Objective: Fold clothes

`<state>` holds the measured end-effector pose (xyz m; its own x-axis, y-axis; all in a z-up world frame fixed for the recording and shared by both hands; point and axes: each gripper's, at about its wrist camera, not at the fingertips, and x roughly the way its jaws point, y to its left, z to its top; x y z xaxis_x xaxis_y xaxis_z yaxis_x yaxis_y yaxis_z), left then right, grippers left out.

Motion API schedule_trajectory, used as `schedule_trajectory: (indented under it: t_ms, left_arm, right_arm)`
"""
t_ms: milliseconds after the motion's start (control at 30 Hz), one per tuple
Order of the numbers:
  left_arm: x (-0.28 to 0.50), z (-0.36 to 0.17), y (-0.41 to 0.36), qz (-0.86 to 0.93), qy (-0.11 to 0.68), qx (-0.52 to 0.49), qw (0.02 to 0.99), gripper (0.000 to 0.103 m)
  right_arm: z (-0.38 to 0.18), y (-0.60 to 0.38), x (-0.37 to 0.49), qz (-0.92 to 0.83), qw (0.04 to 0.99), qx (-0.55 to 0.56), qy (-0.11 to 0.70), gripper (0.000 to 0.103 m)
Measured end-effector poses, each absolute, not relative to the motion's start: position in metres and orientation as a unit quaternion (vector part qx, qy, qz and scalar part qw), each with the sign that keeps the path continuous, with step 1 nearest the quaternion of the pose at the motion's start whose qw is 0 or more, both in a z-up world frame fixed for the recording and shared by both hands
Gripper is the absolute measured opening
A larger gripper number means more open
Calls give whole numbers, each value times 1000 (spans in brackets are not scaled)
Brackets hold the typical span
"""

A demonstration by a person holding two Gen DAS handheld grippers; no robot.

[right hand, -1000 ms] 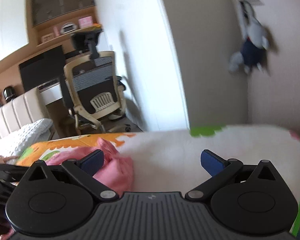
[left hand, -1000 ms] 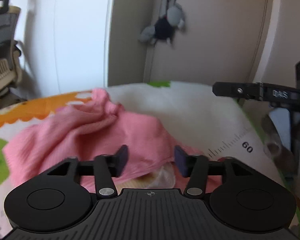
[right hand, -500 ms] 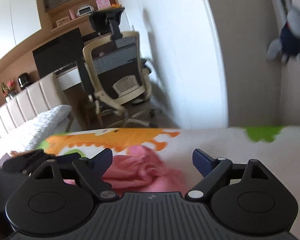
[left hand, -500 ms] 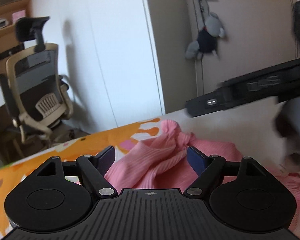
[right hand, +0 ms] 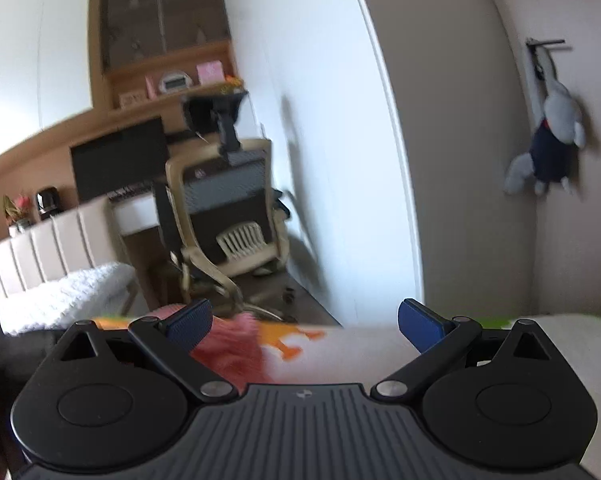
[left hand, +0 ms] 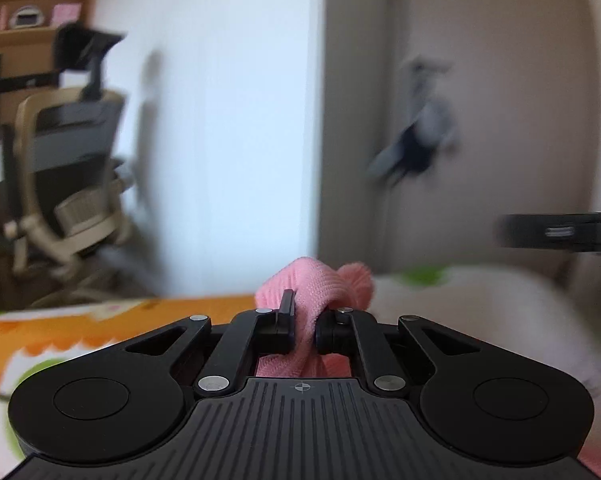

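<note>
My left gripper [left hand: 303, 322] pinches a bunch of the pink knit garment [left hand: 314, 280] above the orange-patterned mat [left hand: 80, 332]; my right gripper [right hand: 305, 322] is spread wide, the garment just beyond its left finger

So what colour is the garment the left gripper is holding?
Pink garment, clearest in the left wrist view.
</note>
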<state>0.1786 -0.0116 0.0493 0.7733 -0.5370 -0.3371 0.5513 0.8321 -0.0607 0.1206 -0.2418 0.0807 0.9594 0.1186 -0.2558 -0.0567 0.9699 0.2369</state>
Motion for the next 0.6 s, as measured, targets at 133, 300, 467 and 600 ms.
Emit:
schedule_trajectory:
  t_ms: [133,300,467,600]
  left_arm:
    - [177,12,-31,-343,262,13,902,51]
    - [160,9,-8,-369,298,-2,880,82]
    - [159,33,30,-353,261,-28,898,93]
    - [197,7,48,-278,296,-36,913,88]
  right_arm:
    - [81,-227,135,61,981,116,146,100]
    - [71,-216,141,86,974,118,175,100]
    - [63,-205,142,143,960,137,198,100]
    - [54,-205,141,123,962,136,203,100]
